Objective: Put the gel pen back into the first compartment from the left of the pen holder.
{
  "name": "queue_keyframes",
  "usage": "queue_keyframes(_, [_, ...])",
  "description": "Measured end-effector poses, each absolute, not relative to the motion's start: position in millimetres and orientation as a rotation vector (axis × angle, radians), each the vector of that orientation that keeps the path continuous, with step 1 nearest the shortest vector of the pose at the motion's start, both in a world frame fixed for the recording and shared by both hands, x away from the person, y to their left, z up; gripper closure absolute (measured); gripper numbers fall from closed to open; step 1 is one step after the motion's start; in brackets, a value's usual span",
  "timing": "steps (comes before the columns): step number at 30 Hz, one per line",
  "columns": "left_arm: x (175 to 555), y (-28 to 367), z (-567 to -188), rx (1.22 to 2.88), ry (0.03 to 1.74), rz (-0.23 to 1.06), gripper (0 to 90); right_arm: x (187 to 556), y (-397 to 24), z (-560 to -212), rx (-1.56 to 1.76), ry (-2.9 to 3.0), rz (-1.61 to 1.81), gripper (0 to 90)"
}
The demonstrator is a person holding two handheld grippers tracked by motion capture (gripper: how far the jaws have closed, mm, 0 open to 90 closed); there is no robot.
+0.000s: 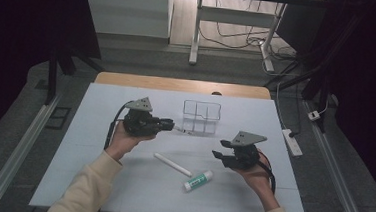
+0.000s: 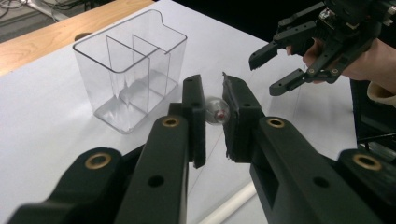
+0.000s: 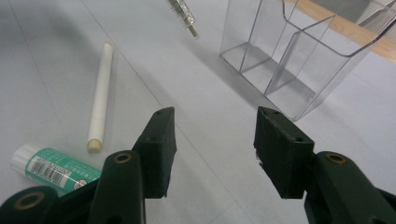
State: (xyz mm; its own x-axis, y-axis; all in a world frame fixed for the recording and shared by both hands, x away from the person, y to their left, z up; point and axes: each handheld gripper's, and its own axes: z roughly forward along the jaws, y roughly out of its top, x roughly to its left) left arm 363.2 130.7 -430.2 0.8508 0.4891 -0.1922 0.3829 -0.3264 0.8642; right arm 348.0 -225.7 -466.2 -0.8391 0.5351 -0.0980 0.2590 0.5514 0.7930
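The left gripper [image 2: 213, 114] holds a clear pen [image 1: 180, 129] pinched between its jaws, tip pointing toward the clear plastic organizer [image 1: 201, 118] just beside it. From the gripper's own view, the pen's rounded end shows squeezed between the black pads. The right gripper [image 1: 225, 154] hovers over the white table [image 1: 120, 191] with its jaws partly apart and nothing between them. Between the two hands lie a white stick [image 1: 172, 164] and, near it, a green-labelled glue stick [image 1: 198, 180], both flat on the table.
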Motion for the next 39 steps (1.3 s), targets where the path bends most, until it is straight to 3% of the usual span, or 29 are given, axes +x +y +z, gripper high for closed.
queue_keyframes(21, [403, 123, -400, 2.014, 0.733, 0.199, 79.4, 350, -227, -471, 0.687, 2.476, 1.164, 45.4])
queue_keyframes(39, [415, 114, -371, 2.05, 0.728, 0.244, 79.4, 352, -226, -475, 0.698, 2.492, 1.147, 44.2])
